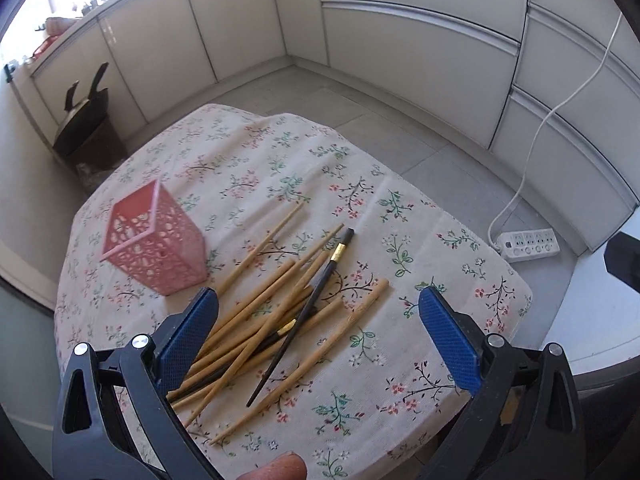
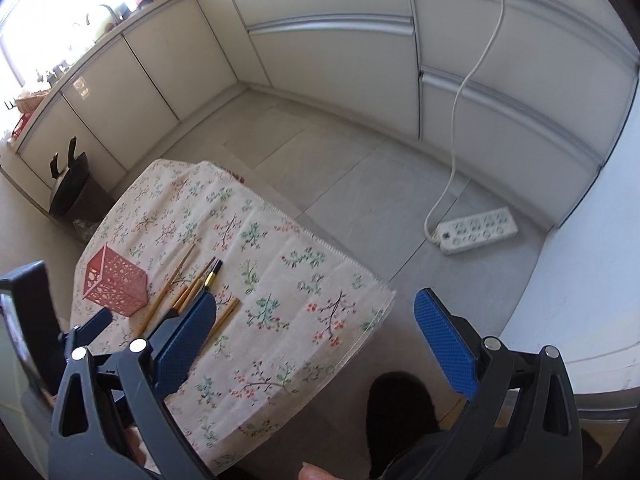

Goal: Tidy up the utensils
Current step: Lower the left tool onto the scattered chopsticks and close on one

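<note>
Left gripper [image 1: 318, 308], nearest item in the left wrist view: blue pads spread wide, nothing between them, hovering over the near end of the pile. Chopsticks [image 1: 276, 300]: loose heap of pale wooden sticks on the flowered cloth of the bench [image 1: 420, 360], lying directly ahead of and partly under the left gripper, fanned so that their long axes run from about 7 o'clock near the camera to about 1 o'clock farther off. Black chopstick [image 1: 320, 292] with a gold band: laid across the top of the heap on much the same diagonal; a second dark stick shows lower in the pile, mostly covered. Pink basket [image 1: 154, 246]: upright, open top, latticed walls, at about 10 o'clock from the heap, just beside the outermost stick; whether the two touch cannot be told. Right gripper [image 2: 316, 312]: pads likewise spread and empty, poised over the right-hand edge of the bench, with the heap and basket away at its 10 o'clock. Judgement: the left gripper is clearly the nearer one, and since the sticks run roughly along its line of sight, a closing of the pads would meet them crosswise. Power strip [image 1: 528, 244]: on the floor beyond the bench, not involved.
</note>
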`<state>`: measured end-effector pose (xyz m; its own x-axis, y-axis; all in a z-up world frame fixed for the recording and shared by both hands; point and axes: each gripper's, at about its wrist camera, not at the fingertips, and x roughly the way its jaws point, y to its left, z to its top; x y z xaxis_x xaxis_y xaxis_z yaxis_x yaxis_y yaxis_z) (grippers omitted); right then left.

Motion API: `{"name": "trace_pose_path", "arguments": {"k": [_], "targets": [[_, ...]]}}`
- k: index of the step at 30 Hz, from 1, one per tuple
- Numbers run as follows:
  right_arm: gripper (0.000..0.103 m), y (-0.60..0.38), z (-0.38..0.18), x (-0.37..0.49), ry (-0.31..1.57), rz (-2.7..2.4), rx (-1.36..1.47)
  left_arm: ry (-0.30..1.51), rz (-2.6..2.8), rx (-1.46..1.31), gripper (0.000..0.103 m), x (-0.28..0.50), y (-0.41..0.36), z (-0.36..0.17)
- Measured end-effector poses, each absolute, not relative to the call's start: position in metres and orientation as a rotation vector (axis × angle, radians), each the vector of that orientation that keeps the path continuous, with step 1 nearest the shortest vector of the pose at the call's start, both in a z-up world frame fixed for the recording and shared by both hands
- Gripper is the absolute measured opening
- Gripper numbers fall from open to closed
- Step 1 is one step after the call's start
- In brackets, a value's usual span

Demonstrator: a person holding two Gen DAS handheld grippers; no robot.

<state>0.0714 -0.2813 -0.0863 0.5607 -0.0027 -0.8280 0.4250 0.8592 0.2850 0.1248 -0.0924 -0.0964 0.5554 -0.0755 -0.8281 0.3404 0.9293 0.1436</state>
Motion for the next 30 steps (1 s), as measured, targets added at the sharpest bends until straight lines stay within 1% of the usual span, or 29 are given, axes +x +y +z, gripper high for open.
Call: {"name": "trace_pose_path", "arguments": {"k": [3,7,13,14,15,16,17,22,25,27,28,30], "targets": [[0.097,-0.28,-0.089,0.073,0.967,-0.251,0.513,0.977,-0.254,0.297,0.096,0.142,-0.095,-0.097],[0.097,-0.279,-0.094,0.075,0.992,-0.235,0.547,1.07,-0.302,0.283,0.096,0.18,-0.099,-0.1],[0.097,-0.286,-0.114,0.081,1.079,-0.209,0.647,1.23,-0.267,0.296,0.095,0.241,-0.106,-0.13],[0.097,-0.287,-0.118,0.082,1.099,-0.204,0.665,1.265,-0.263,0.294,0.088,0.249,-0.106,-0.138],[0.097,-0.287,-0.123,0.083,1.119,-0.198,0.683,1.311,-0.256,0.294,0.076,0.258,-0.106,-0.147],[0.097,-0.288,-0.127,0.084,1.136,-0.192,0.697,1.348,-0.25,0.286,0.07,0.267,-0.106,-0.155],[0.097,-0.288,-0.131,0.085,1.155,-0.186,0.714,1.362,-0.243,0.274,0.067,0.273,-0.104,-0.157],[0.097,-0.283,-0.14,0.09,1.194,-0.147,0.741,1.36,-0.213,0.284,0.063,0.296,-0.098,-0.163],[0.097,-0.281,-0.142,0.094,1.202,-0.131,0.73,1.389,-0.216,0.309,0.059,0.307,-0.097,-0.173],[0.097,-0.28,-0.141,0.095,1.198,-0.126,0.714,1.416,-0.215,0.308,0.054,0.313,-0.094,-0.183],[0.097,-0.28,-0.14,0.095,1.195,-0.124,0.709,1.425,-0.211,0.307,0.056,0.315,-0.092,-0.187],[0.097,-0.281,-0.141,0.095,1.194,-0.118,0.714,1.426,-0.235,0.268,0.056,0.317,-0.084,-0.187]]}}
